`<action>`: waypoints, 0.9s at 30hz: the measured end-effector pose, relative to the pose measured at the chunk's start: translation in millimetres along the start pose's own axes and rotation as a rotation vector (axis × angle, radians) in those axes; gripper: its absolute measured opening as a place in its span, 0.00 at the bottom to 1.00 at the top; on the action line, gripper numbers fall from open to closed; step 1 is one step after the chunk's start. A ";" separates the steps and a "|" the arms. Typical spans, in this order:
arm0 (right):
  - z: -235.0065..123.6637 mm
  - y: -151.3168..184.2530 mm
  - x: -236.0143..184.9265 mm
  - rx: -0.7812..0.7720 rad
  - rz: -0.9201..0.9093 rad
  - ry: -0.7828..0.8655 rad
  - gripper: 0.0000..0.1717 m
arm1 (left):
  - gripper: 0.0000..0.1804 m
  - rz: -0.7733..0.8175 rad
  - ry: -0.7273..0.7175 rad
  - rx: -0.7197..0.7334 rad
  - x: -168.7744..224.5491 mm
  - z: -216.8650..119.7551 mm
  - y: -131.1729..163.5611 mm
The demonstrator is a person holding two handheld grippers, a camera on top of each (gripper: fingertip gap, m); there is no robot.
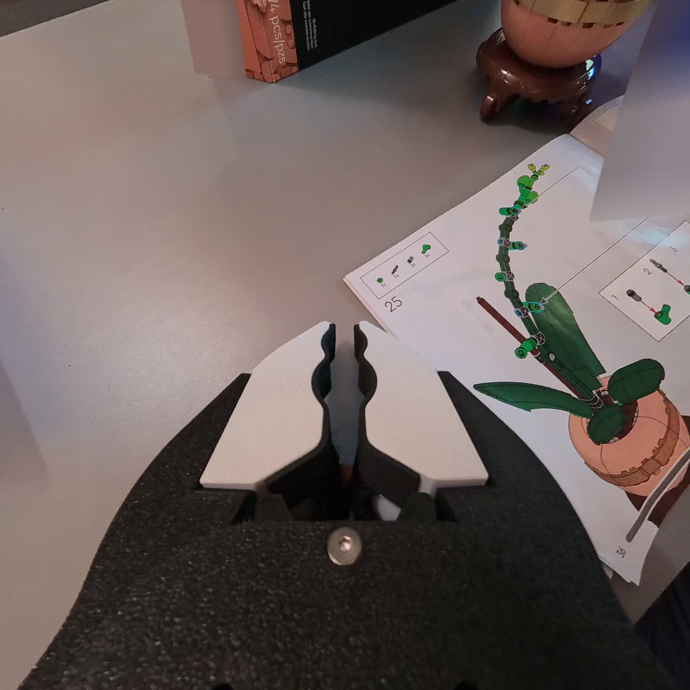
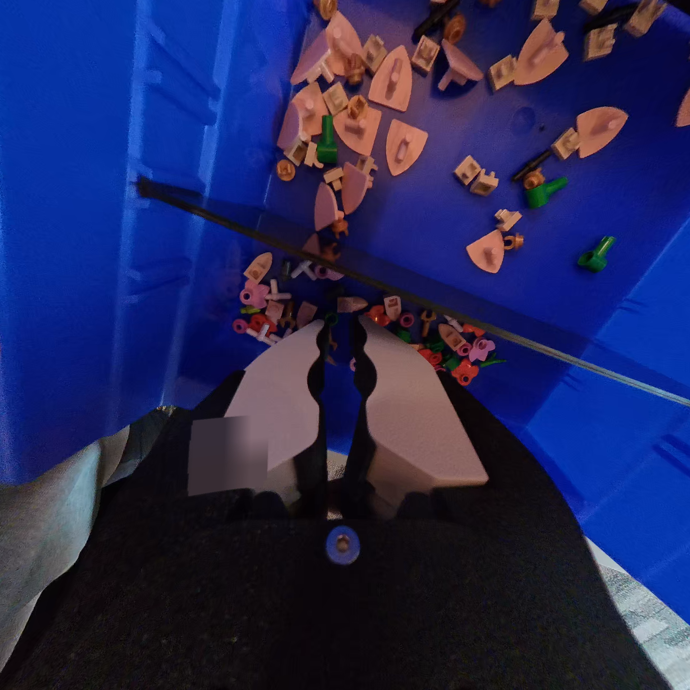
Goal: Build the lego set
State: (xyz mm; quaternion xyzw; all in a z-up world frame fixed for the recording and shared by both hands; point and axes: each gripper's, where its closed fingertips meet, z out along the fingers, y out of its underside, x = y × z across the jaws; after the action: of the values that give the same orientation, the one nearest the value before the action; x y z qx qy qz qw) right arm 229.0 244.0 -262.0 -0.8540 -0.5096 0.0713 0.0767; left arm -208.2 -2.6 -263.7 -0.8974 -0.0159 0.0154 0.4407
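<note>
Left gripper (image 1: 344,328) sits low center in its view, fingers only a sliver apart with nothing between them, just bare grey desk (image 1: 149,224) showing through. Its right fingertip is just beside the corner of an open instruction booklet (image 1: 466,298) spread across the right of the frame, with a plant-in-pot drawing on the page. Top of the frame: a box (image 1: 283,37) standing upright, and a round pinkish pot on a dark brown stand (image 1: 537,74) at upper right.

Right gripper (image 2: 341,323) is down inside a blue bin (image 2: 112,224), fingers a narrow gap apart, not clamped on anything. The tips are right over a pile of small colourful bricks (image 2: 448,354). A thin dark divider (image 2: 410,295) runs diagonally across, with bigger pale pink petal pieces (image 2: 392,78) scattered beyond it, upper frame.
</note>
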 end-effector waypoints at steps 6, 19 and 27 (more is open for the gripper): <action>4.7 -0.4 -1.7 -0.017 -0.009 -0.021 0.06 | 0.05 -0.003 0.003 -0.002 -0.2 0.1 0.4; 5.1 -1.8 -1.6 0.013 -0.037 -0.033 0.03 | 0.05 0.001 0.000 -0.004 0.1 0.0 0.7; -31.5 -10.0 2.0 0.177 -0.043 0.000 0.02 | 0.05 0.037 0.011 0.023 3.9 -1.8 -2.3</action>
State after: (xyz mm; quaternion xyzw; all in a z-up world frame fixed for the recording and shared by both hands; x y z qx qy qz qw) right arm 227.6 248.6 -229.2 -0.8326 -0.5197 0.1145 0.1533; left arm -204.3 -2.4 -260.9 -0.8925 0.0032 0.0188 0.4507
